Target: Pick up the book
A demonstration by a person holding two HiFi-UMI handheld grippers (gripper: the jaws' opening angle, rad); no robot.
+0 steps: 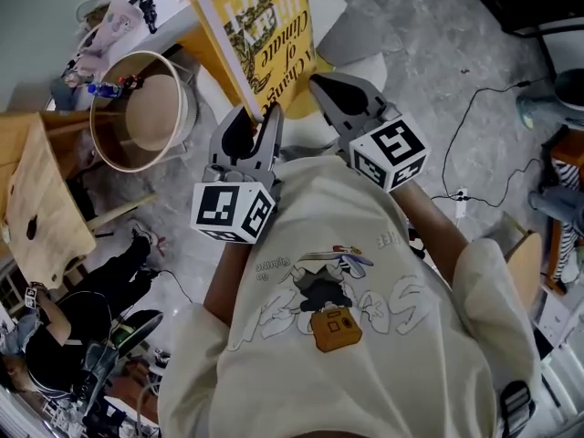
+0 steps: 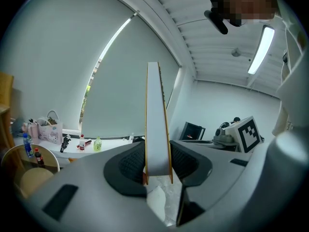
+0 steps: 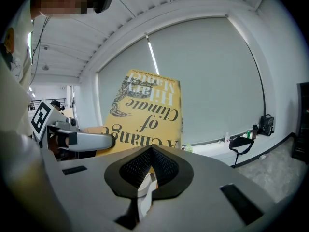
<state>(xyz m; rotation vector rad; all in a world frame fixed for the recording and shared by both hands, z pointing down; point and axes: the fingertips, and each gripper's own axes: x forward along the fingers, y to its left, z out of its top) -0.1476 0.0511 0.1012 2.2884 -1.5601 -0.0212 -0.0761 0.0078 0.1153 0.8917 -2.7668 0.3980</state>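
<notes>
A yellow book (image 1: 265, 35) with "A Change of Climate" on its cover is held up in the air, tilted. My left gripper (image 1: 258, 117) is shut on its lower edge. In the left gripper view the book (image 2: 158, 120) stands edge-on between the two black pads (image 2: 130, 166), which press on both covers. My right gripper (image 1: 319, 82) is just right of the book's lower corner and apart from it, its jaws together with nothing in them. In the right gripper view the cover (image 3: 145, 110) fills the middle beyond the shut right gripper (image 3: 150, 151).
A round wooden tub (image 1: 141, 108) stands left of the book, and a wooden panel (image 1: 41, 199) lies further left. White furniture (image 1: 351, 39) is below the book. Cables (image 1: 474, 117) run over the grey floor at right. A seated person (image 1: 64, 327) is at lower left.
</notes>
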